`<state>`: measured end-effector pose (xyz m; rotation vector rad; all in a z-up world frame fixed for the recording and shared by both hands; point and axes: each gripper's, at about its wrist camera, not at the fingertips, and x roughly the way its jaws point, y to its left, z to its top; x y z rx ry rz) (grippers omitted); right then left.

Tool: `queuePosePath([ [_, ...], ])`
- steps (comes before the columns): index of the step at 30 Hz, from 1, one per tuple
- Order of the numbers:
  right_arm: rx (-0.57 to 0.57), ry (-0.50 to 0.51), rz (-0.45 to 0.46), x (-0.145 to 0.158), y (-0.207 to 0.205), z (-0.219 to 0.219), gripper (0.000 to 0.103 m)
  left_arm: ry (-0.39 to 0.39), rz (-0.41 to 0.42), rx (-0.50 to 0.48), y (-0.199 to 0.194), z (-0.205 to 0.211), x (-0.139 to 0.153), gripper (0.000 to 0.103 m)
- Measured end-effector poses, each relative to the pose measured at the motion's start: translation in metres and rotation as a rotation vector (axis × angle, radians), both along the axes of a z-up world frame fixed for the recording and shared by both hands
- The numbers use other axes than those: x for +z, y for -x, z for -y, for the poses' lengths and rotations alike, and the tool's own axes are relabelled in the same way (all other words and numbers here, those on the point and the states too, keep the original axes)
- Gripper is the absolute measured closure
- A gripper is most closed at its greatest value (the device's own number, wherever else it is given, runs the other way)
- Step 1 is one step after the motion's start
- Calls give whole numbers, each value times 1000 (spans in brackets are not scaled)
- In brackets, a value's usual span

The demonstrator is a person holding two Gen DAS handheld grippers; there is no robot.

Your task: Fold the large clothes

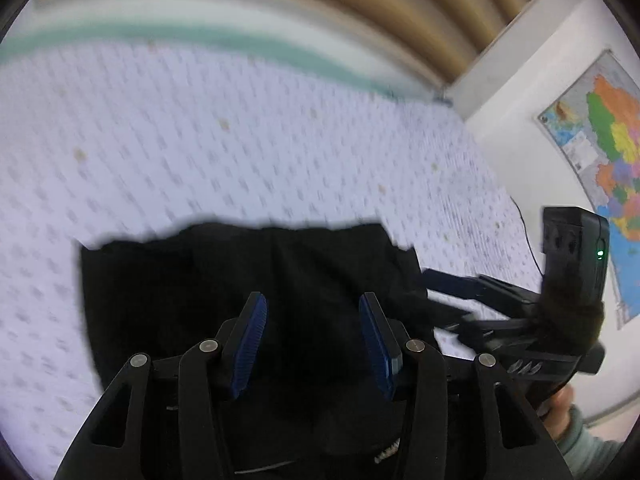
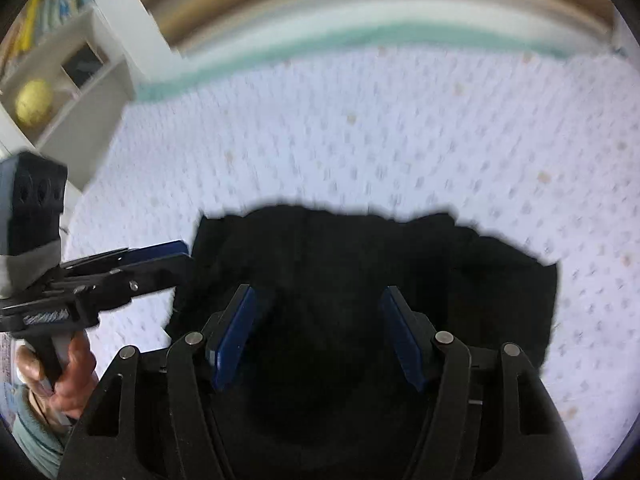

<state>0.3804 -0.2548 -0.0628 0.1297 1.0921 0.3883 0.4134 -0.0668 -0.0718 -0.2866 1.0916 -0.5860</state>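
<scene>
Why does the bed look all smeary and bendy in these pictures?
Left wrist view: the dotted bedsheet and striped headboard are streaked by motion blur, and the fisheye lens curves them. Right wrist view: same smear on the sheet and shelf; the black garment is too dark to show folds.

I see my right hand-held gripper [image 2: 316, 336] w/ jaws apart over black garment [image 2: 400, 264] on dotted bed [image 2: 360, 128]; left hand-held gripper [image 2: 176, 256] at garment's left edge, shelf [image 2: 72, 92] behind.
</scene>
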Motion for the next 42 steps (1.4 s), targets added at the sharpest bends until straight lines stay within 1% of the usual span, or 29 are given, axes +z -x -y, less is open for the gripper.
queuePosePath([
  [2,30,81,-86,-41,3,-11,35,-26,-64,-20,11,12,-31,54],
  [3,45,110,-112,-58,8,-12,35,-60,-116,-38,14,16,-55,54],
  [4,67,144,-162,-83,12,-16,35,-90,-157,-45,24,21,-71,54],
  [5,64,146,-201,-104,16,-18,35,-131,-203,-40,30,23,-94,54],
  [6,44,128,-218,-119,22,-15,35,-145,-219,-33,35,25,-109,54],
  [7,29,120,-220,-129,27,-12,35,-159,-205,-28,42,28,-123,54],
  [9,16,145,-170,-137,35,-13,35,-189,-168,-22,48,34,-128,54],
  [11,8,159,-144,-137,38,-13,35,-233,-145,-29,49,41,-123,54],
  [13,17,141,-137,-127,41,-10,35,-235,-120,-39,51,41,-115,54],
  [15,36,111,-129,-111,47,-6,36,-193,-92,-40,58,35,-97,54],
  [17,58,61,-79,-80,61,0,36,-157,-54,-34,66,35,-66,54],
  [18,67,48,-58,-71,67,1,36,-134,-30,-32,74,31,-54,54],
  [19,80,37,-24,-61,76,2,36,-115,-20,-32,79,29,-50,54],
  [20,82,42,-15,-58,80,2,36,-88,-17,-32,84,26,-46,54],
  [22,89,82,-20,-66,85,-2,36,-54,-40,-33,89,26,-52,54],
  [24,83,123,-80,-95,78,-8,40,-34,-90,-29,90,23,-74,54],
  [25,72,138,-125,-113,74,-11,41,-36,-110,-31,90,23,-90,54],
  [26,64,139,-156,-124,69,-13,40,-71,-122,-27,89,26,-104,54],
  [27,53,133,-184,-138,66,-11,40,-90,-156,-15,87,29,-121,54],
  [28,39,134,-202,-147,62,-10,40,-86,-173,-5,83,22,-130,55],
  [29,27,139,-209,-148,60,-10,40,-87,-175,3,81,23,-131,55],
  [31,19,175,-209,-139,59,-16,40,-103,-178,6,80,26,-124,55],
  [33,25,193,-176,-124,67,-21,40,-110,-153,11,87,27,-107,54],
  [35,35,193,-90,-89,89,-22,39,-85,-115,25,106,15,-84,54],
  [36,36,212,-53,-76,98,-24,39,-71,-97,33,115,9,-74,54],
  [37,39,266,11,-52,114,-25,39,-62,-76,43,127,1,-61,54],
  [38,40,296,42,-39,124,-23,39,-59,-59,53,140,-7,-50,54],
  [40,35,349,113,-8,147,-18,39,-74,-39,72,167,-25,-34,54],
  [42,19,357,138,15,163,-11,39,-110,-30,93,188,-41,-24,54],
])
